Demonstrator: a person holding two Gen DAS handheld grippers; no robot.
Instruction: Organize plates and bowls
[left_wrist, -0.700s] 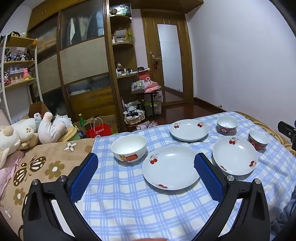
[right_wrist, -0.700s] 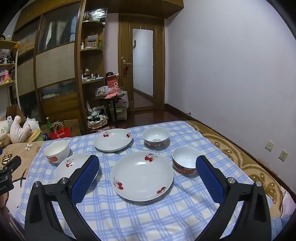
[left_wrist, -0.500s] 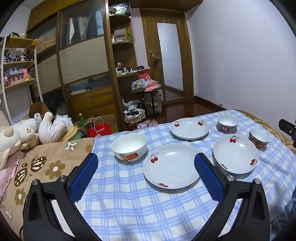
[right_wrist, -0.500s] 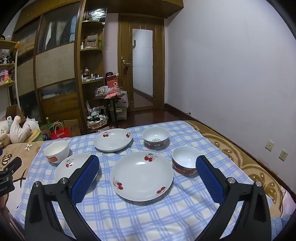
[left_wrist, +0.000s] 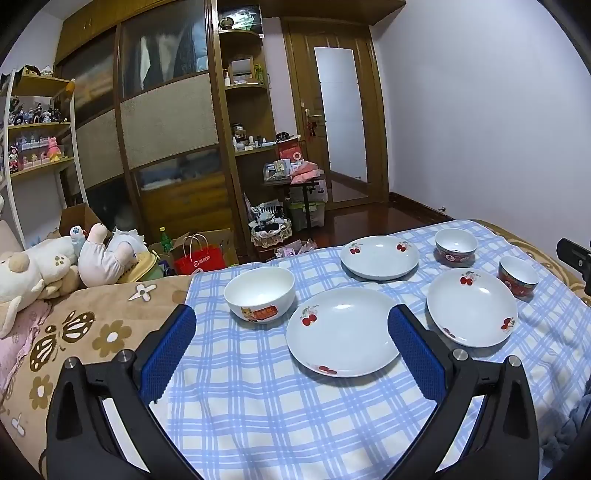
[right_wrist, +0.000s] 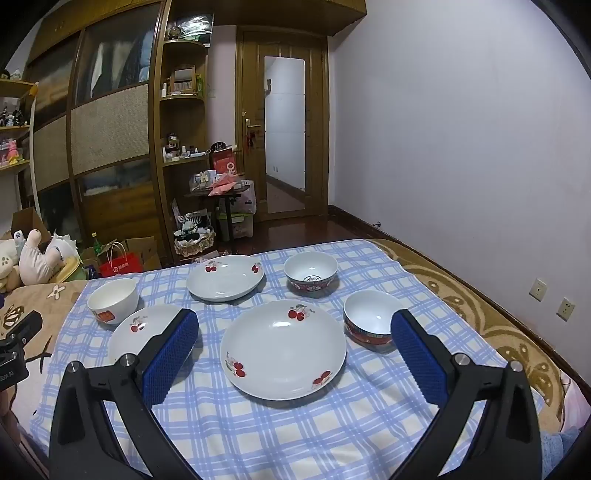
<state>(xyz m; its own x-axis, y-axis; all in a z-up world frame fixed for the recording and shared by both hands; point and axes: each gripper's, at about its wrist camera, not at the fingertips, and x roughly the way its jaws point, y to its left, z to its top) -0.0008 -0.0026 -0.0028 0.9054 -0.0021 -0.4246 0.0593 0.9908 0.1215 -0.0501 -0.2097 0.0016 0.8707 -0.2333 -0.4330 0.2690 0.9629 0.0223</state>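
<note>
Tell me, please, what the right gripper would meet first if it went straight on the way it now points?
Most likely the big cherry plate on the checked cloth. It lies flat, centred ahead of the open, empty right gripper, which tilts down towards it. Depth is hard to judge, so it might touch the cloth just short of the plate.

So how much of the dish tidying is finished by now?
Nothing looks done: three cherry plates and three bowls lie singly, unstacked, on the checked cloth. Nothing is in hand; the left gripper and right gripper are open and empty. All the stacking remains.
</note>
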